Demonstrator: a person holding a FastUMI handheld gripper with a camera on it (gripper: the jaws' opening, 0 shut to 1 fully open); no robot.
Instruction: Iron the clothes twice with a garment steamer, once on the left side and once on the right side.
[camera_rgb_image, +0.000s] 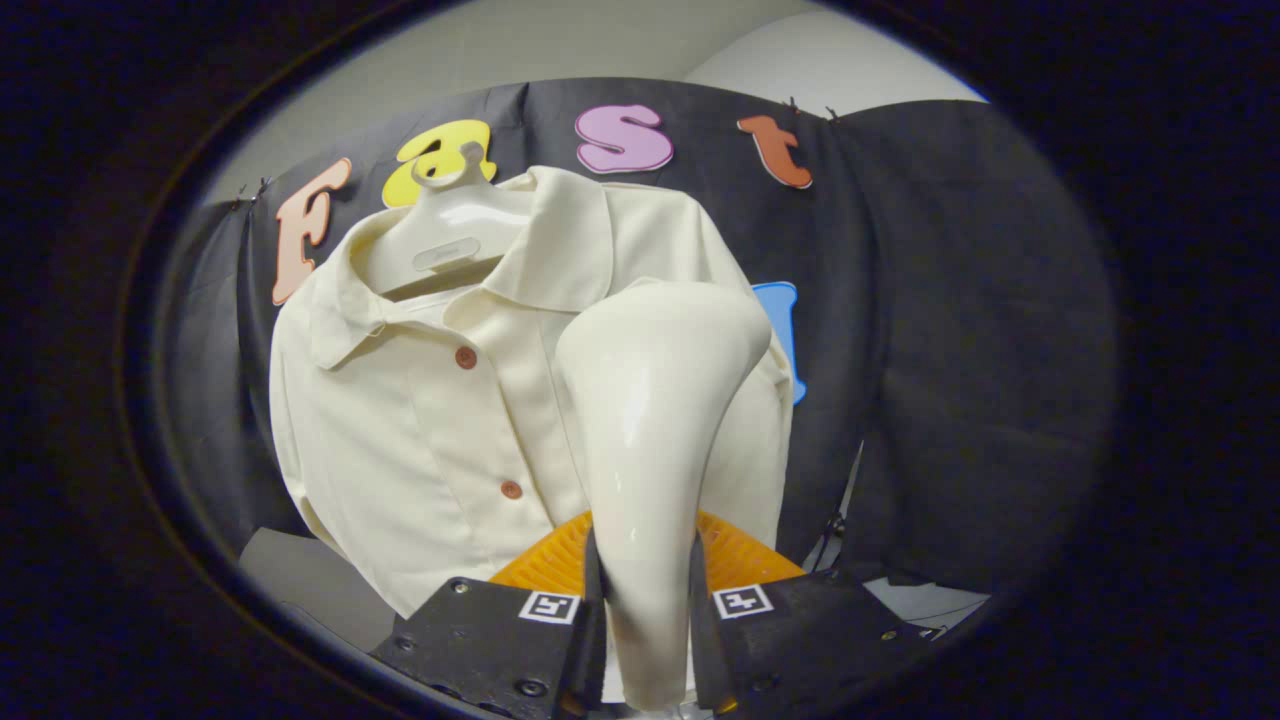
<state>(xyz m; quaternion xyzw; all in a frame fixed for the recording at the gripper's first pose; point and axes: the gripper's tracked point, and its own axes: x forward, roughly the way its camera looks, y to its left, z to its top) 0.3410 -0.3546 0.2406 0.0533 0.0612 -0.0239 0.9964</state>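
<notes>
A cream short-sleeved shirt (420, 400) with brown buttons hangs on a white hanger (450, 225) against the booth's black cloth wall. My gripper (647, 590) is shut on the glossy cream handle of the garment steamer (655, 400), both fingers pressing its narrow neck. The steamer's wide head rises beyond the fingers and sits in front of the shirt's right half, covering part of it. Whether the head touches the fabric cannot be told.
An orange ribbed disc (560, 560) lies just behind the fingers, under the shirt's hem. A grey surface (300, 580) shows below the shirt on the left. The black cloth wall (950, 350) spreads to the right, with a thin cable (835, 525) hanging by it.
</notes>
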